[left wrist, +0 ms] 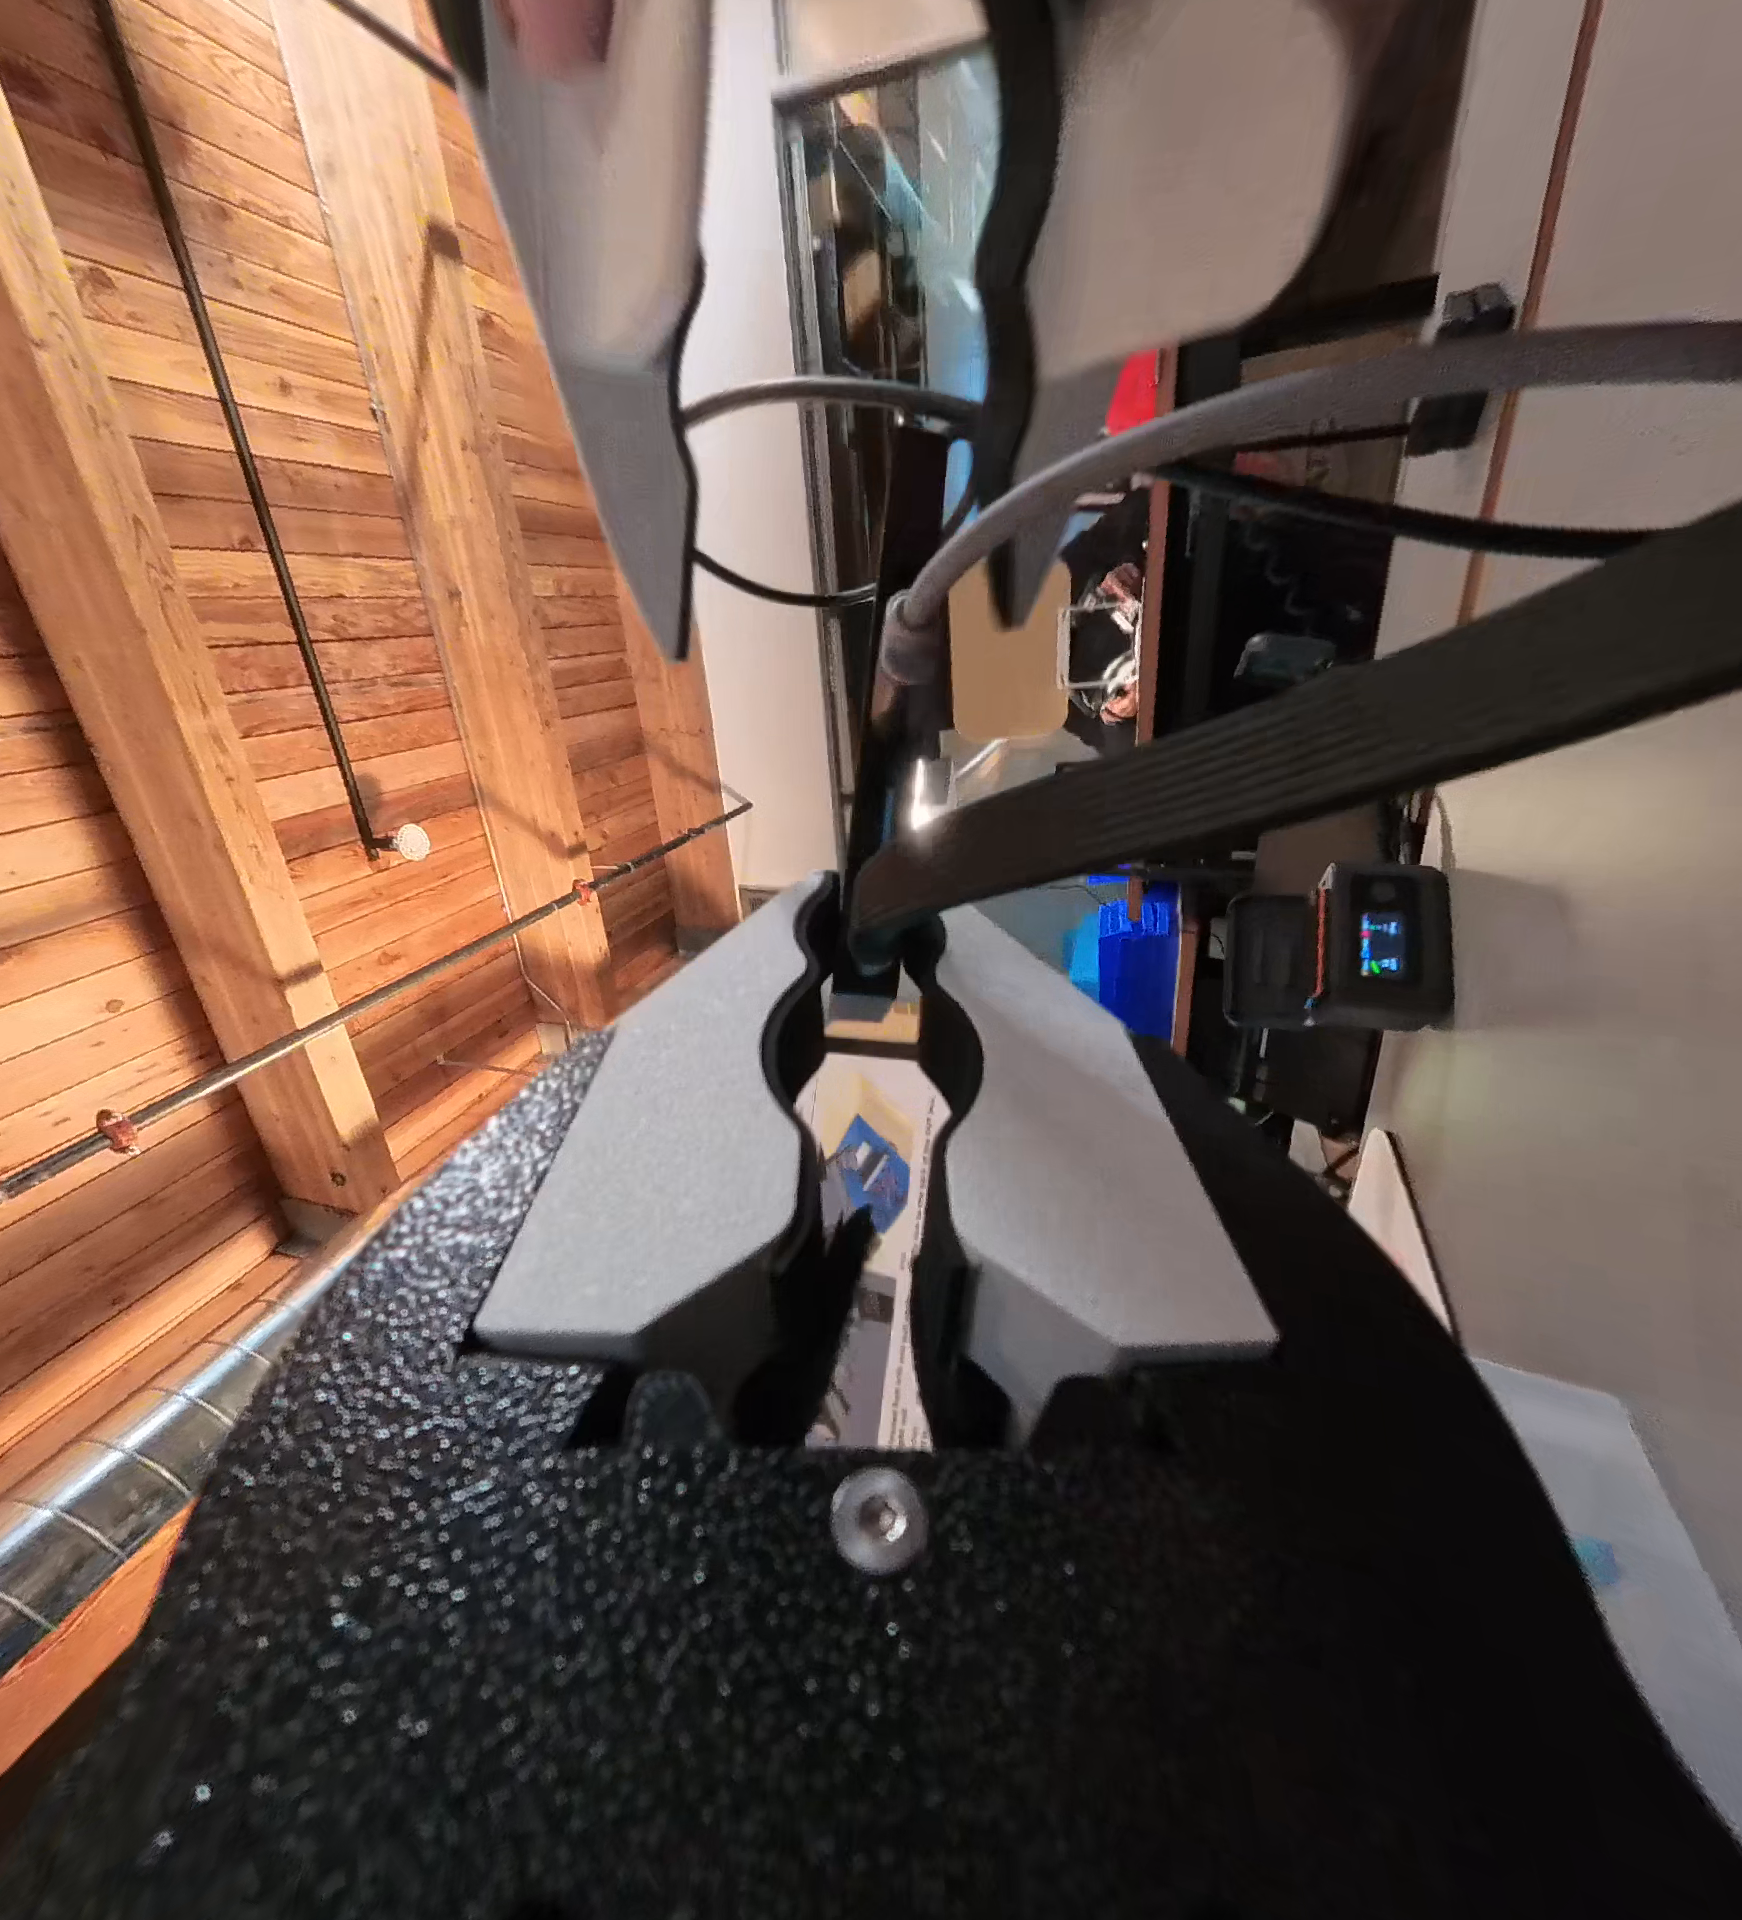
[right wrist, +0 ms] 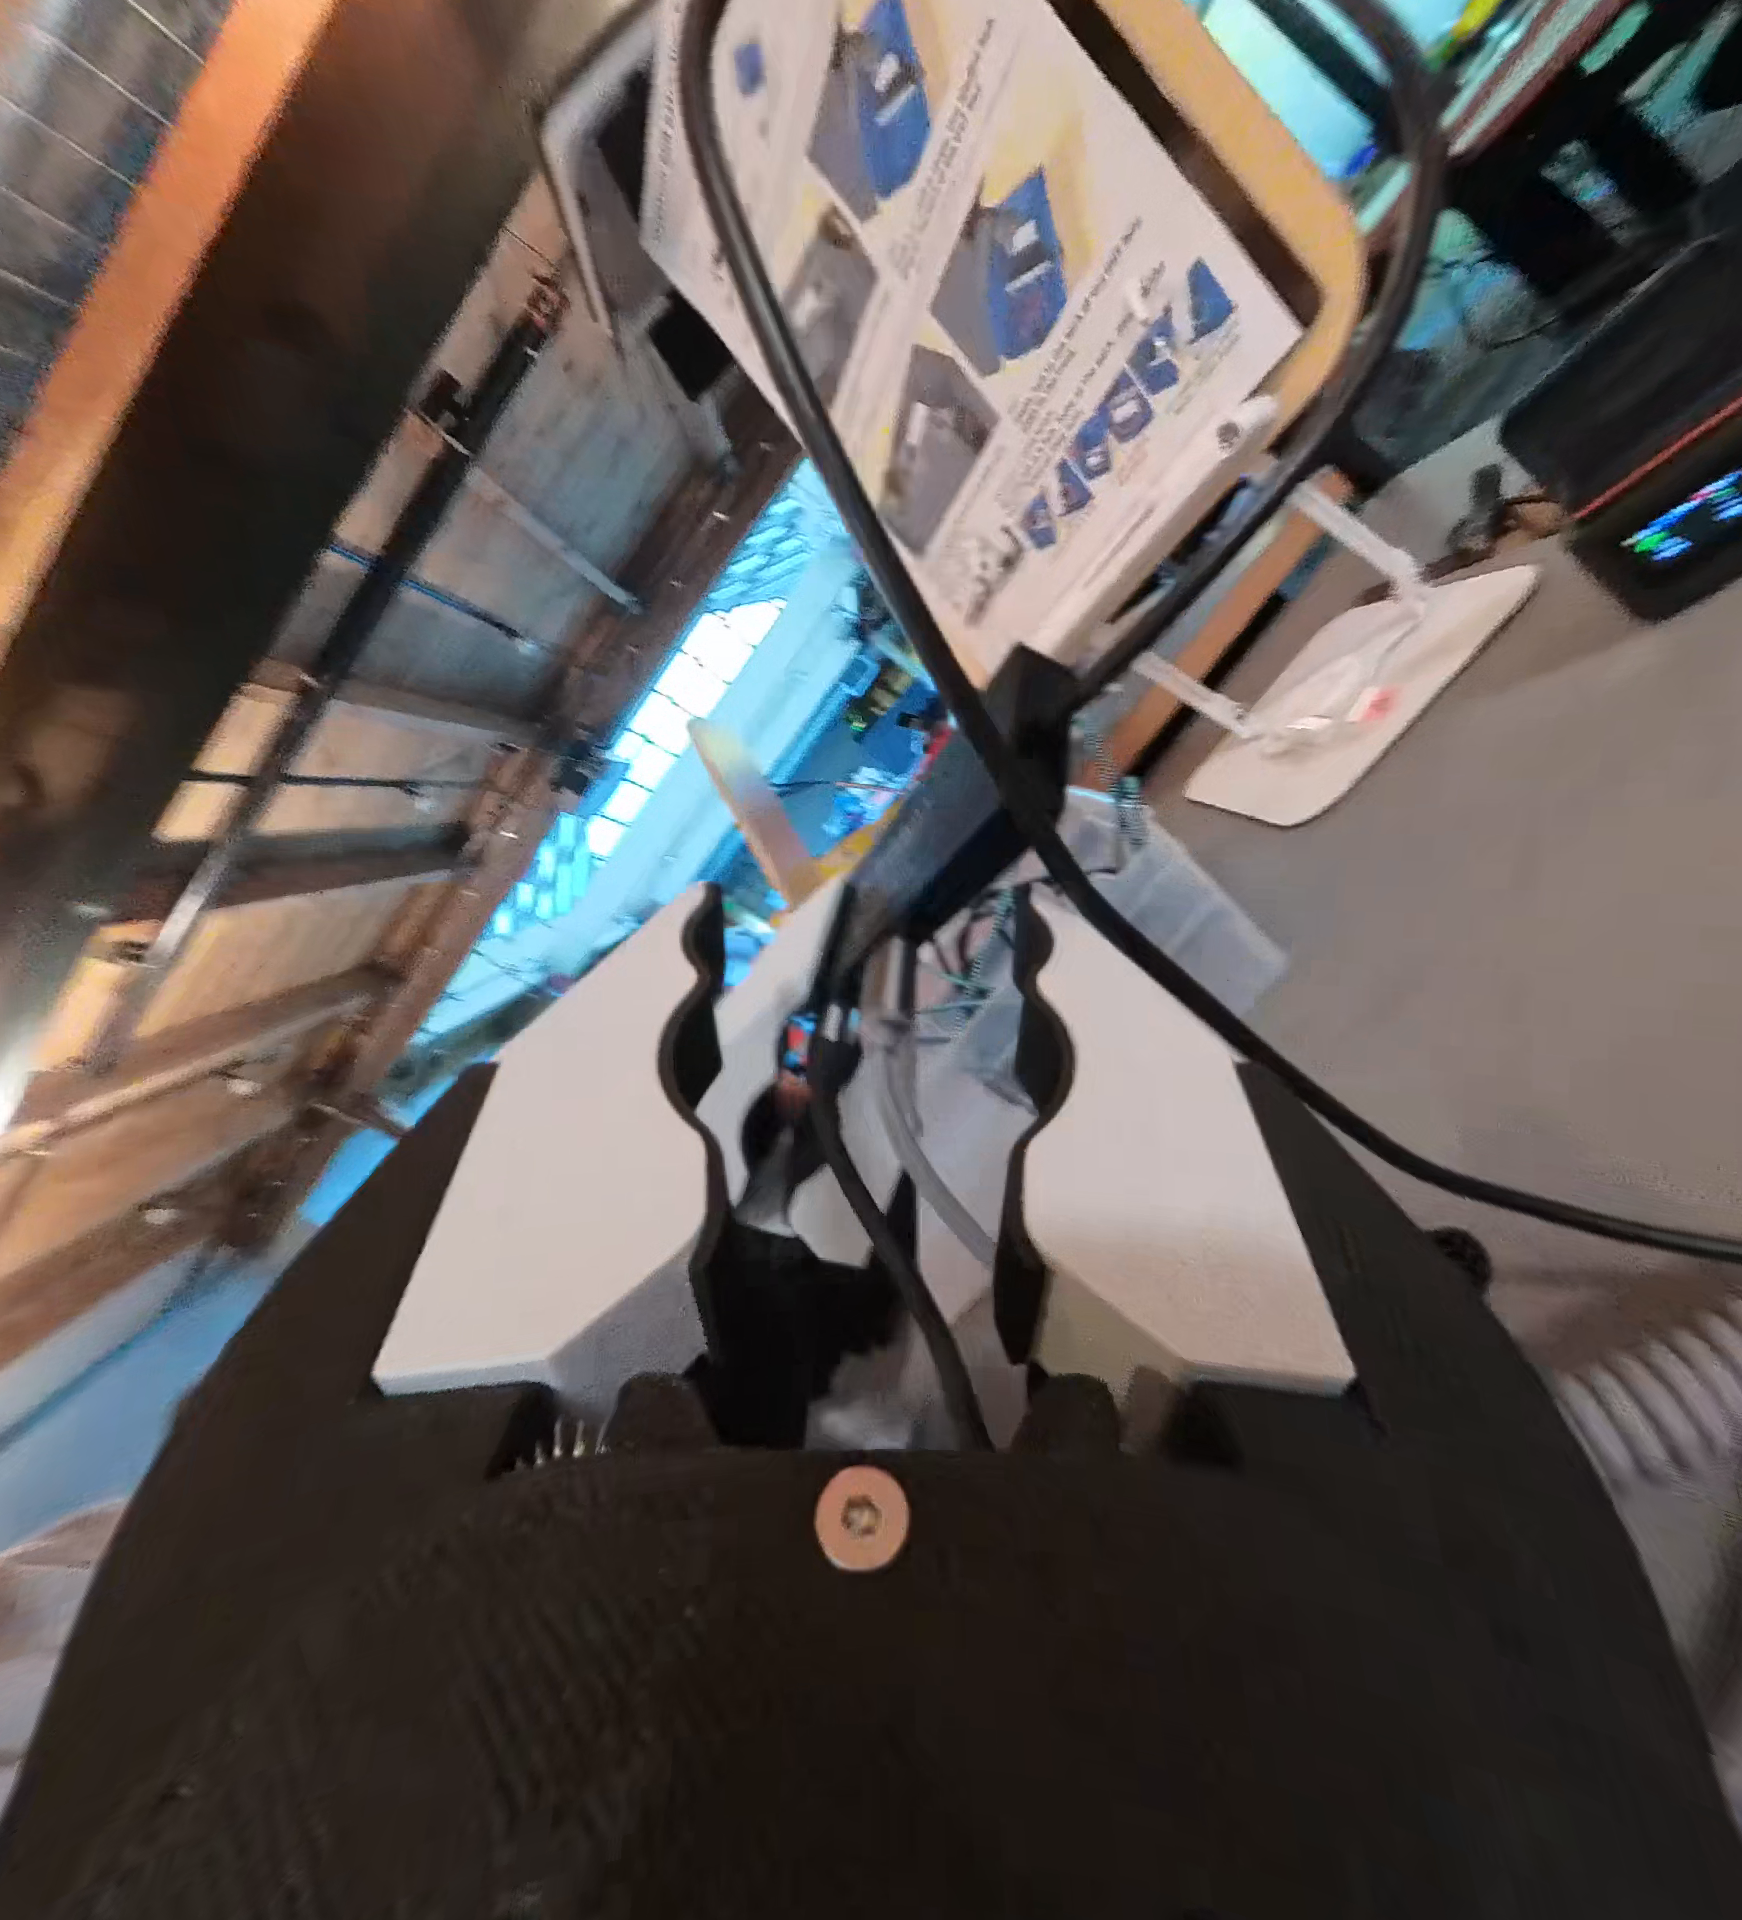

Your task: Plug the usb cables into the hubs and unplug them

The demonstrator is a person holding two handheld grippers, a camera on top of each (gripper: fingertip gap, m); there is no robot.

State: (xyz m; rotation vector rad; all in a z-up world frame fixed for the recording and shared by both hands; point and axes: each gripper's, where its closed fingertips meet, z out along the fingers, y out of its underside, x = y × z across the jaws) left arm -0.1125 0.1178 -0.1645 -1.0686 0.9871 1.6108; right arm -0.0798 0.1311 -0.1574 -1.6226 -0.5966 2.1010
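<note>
Here, in the left wrist view, my left gripper (left wrist: 872,961) is clamped at its tips on a black ribbed USB hub (left wrist: 1366,717), which runs from the tips out toward two o'clock. A small metal plug end (left wrist: 859,1006) shows just below the pinch point, between the fingers. A grey cable (left wrist: 1106,457) curves from a grey connector boot (left wrist: 911,636) at twelve o'clock toward the right edge, crossing above the hub. My right gripper (left wrist: 846,582) enters from twelve o'clock, blurred, fingers spread wide, with thin black cable (left wrist: 794,395) looping between them.

In the right wrist view, my right gripper (right wrist: 872,935) stands apart, holding nothing. A dark hub (right wrist: 934,831) with a black plug (right wrist: 1038,686) seated in it lies just beyond the tips at twelve o'clock. A black cable (right wrist: 1210,1049) crosses in front of the right finger toward four o'clock; another black lead (right wrist: 877,1226) hangs between the fingers.

Surroundings: a wooden slatted wall (left wrist: 171,623) at nine o'clock, a printed sheet (right wrist: 1002,312) on a wood-edged board at twelve, a small black device with a lit screen (left wrist: 1355,945) at three o'clock, and a grey tabletop (right wrist: 1521,883).
</note>
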